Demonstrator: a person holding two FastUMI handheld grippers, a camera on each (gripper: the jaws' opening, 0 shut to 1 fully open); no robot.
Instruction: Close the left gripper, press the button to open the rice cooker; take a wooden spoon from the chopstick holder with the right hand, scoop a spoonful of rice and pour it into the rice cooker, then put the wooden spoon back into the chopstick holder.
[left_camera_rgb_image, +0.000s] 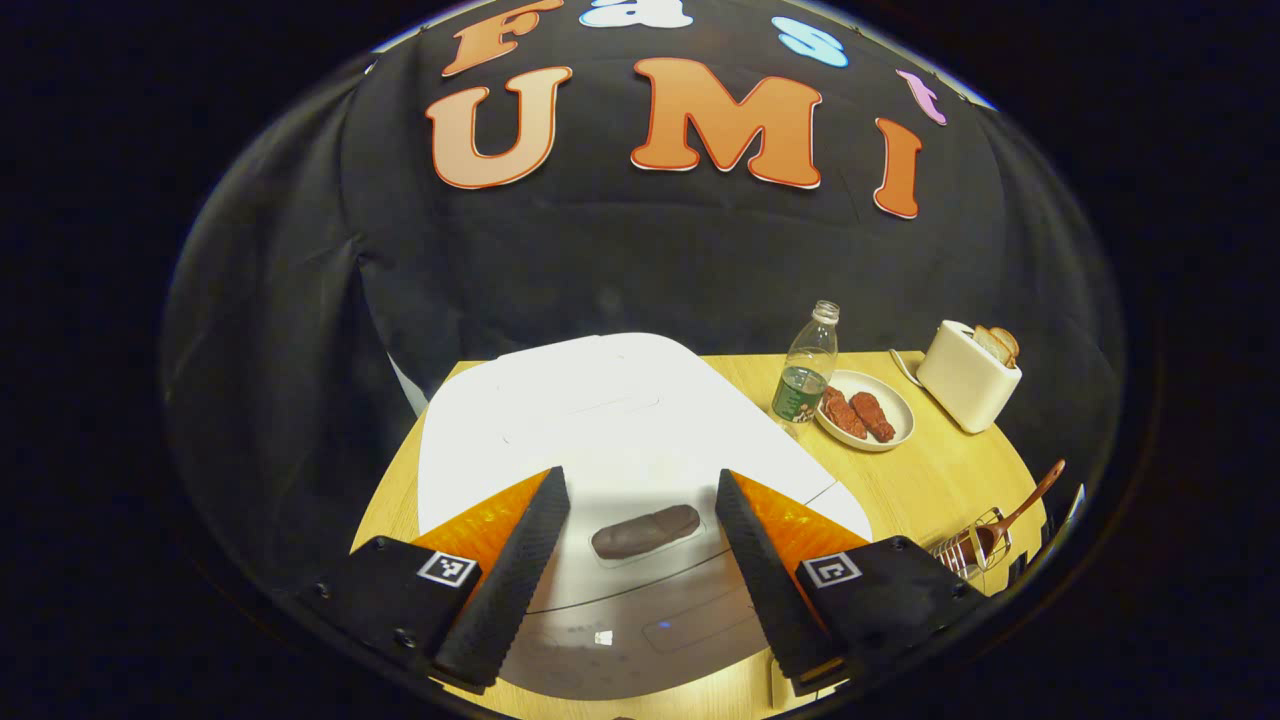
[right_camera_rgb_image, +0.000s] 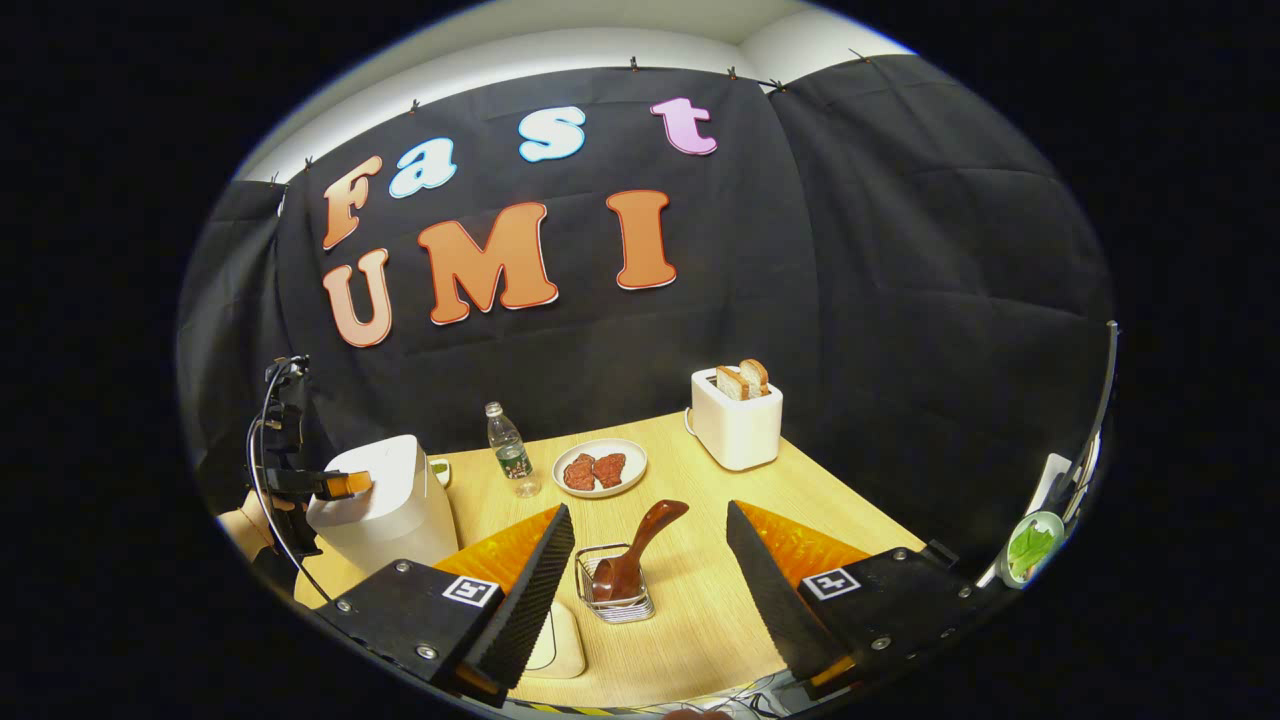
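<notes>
A light wooden table (right_camera_rgb_image: 700, 470) is set against black cloth, and every position below is referred to the rice cooker (left_camera_rgb_image: 620, 420). The cooker is found at the table's left end with its lid down; the dark oval button (left_camera_rgb_image: 645, 530) is seen on the front of the lid. The left gripper (left_camera_rgb_image: 640, 560) is held directly above that button with its jaws spread wide and nothing between them — the closing called for first is judged not yet done, though the placement suits a downward press. To the cooker's right, a bottle (right_camera_rgb_image: 510, 450), a plate (right_camera_rgb_image: 600, 467) of dark red pieces and a toaster (right_camera_rgb_image: 737, 425) with bread are noted, well clear of the work. The wire chopstick holder (right_camera_rgb_image: 615, 585) stands right of the cooker, nearer the front edge, with the wooden spoon (right_camera_rgb_image: 640, 550) leaning in it, handle up and outward — conveniently presented for a pinch. The right gripper (right_camera_rgb_image: 640, 590) is aimed at the holder, jaws fully apart, empty.
</notes>
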